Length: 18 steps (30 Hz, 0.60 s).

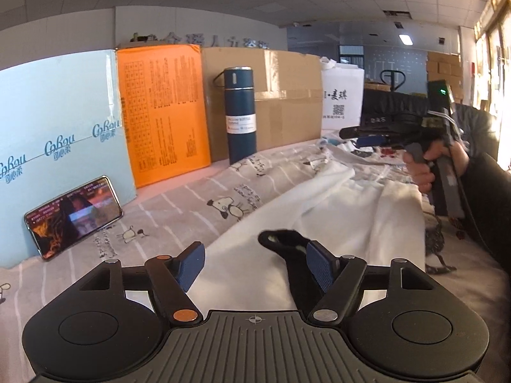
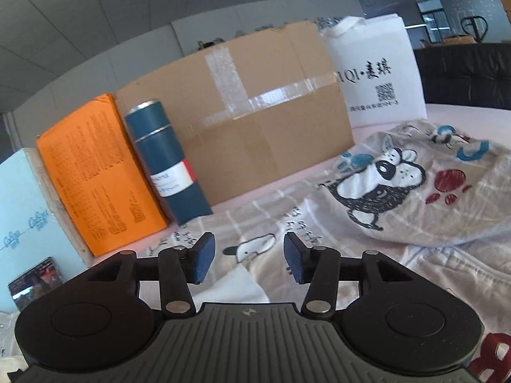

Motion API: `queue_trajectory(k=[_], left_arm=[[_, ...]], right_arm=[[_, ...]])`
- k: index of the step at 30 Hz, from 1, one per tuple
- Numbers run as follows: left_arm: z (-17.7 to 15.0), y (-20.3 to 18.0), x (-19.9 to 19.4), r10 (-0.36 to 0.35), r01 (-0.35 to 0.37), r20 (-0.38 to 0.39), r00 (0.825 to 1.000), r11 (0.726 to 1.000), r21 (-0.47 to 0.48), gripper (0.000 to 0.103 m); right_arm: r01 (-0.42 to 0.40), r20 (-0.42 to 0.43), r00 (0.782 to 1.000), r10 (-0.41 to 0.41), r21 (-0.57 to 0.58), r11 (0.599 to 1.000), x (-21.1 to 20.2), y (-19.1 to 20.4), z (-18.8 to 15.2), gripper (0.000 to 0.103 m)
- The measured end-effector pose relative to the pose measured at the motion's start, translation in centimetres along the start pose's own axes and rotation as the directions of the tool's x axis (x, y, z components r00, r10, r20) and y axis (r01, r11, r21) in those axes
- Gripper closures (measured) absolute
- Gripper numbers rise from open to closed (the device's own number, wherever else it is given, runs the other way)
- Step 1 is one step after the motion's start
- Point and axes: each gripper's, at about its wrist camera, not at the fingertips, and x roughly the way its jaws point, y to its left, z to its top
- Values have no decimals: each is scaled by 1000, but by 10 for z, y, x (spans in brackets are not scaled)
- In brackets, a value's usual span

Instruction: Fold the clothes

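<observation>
The white shirt (image 1: 319,210) lies just ahead of the left gripper (image 1: 255,265), whose jaws stand apart with nothing pinched; the right gripper (image 2: 247,258) is likewise parted and empty; the cloth looks light, limp and easily wrinkled, best pinched at a hem or corner; only the left view shows the phone (image 1: 73,217) and the person's hand (image 1: 424,169); only the right view shows the printed garment (image 2: 415,185).

white garment (image 1: 335,210) is spread out rumpled across the cartoon-dog sheet, running from around 6 o'clock up toward 2 o'clock in the left wrist view. it has a black collar (image 1: 284,242) near the bottom edge. a corner of it (image 2: 246,284) shows at 6 o'clock in the right wrist view.
</observation>
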Motion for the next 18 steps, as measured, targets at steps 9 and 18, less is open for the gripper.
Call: queue_trajectory(k=[9,18], left_arm=[[14,4,55,124,-121,-108,986,992,30,31],[-3,-11,68,57,-46,-166,984,997,69,27]], right_arm=[[-135,-238,956,170,156,979,34,-6,-9,46],[-48,-206,974,99,240,969,37,-25,-13,45]])
